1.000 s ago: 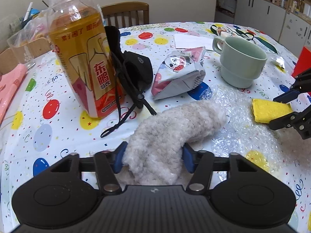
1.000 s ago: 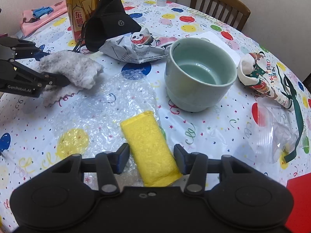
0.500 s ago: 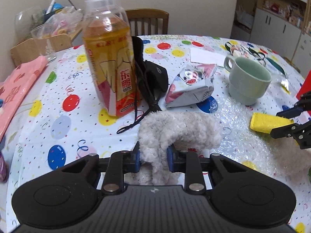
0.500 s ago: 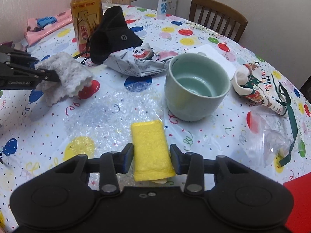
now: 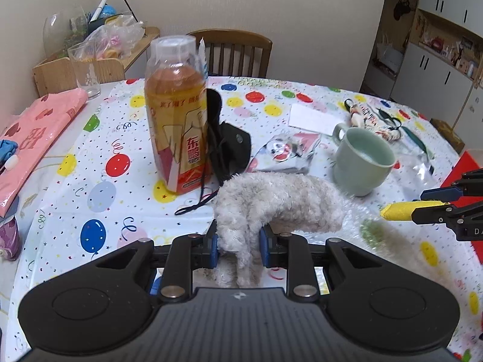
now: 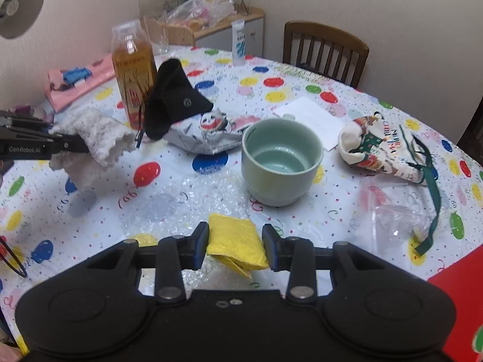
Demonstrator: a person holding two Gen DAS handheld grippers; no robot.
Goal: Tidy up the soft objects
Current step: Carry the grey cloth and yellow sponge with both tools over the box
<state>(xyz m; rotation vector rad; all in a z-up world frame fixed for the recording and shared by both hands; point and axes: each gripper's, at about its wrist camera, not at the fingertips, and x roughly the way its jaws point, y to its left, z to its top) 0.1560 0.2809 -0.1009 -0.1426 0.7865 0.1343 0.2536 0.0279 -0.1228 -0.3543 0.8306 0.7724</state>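
My left gripper [image 5: 237, 246] is shut on a fluffy grey-white cloth [image 5: 277, 202], which hangs lifted off the balloon-print table [image 5: 99, 157] and droops to the right. In the right wrist view the same fluffy cloth [image 6: 96, 135] dangles from the left gripper [image 6: 72, 147] at the far left. My right gripper [image 6: 235, 246] is shut on a folded yellow cloth [image 6: 234, 239], held just above a sheet of bubble wrap [image 6: 187, 199]. The yellow cloth [image 5: 398, 211] also shows in the left wrist view, pinched in the right gripper [image 5: 428, 208].
A tall tea bottle [image 5: 176, 132], a black pouch [image 5: 231, 147], a crinkled snack bag [image 6: 208, 135] and a pale green mug [image 6: 280, 163] stand mid-table. A Christmas-print bag [image 6: 380, 147] and clear plastic [image 6: 389, 211] lie right. Pink packet [image 5: 36, 138] at left; chairs behind.
Both grippers closed on their cloths and rose: the fluffy cloth and the yellow cloth have come up off the table and bubble wrap.
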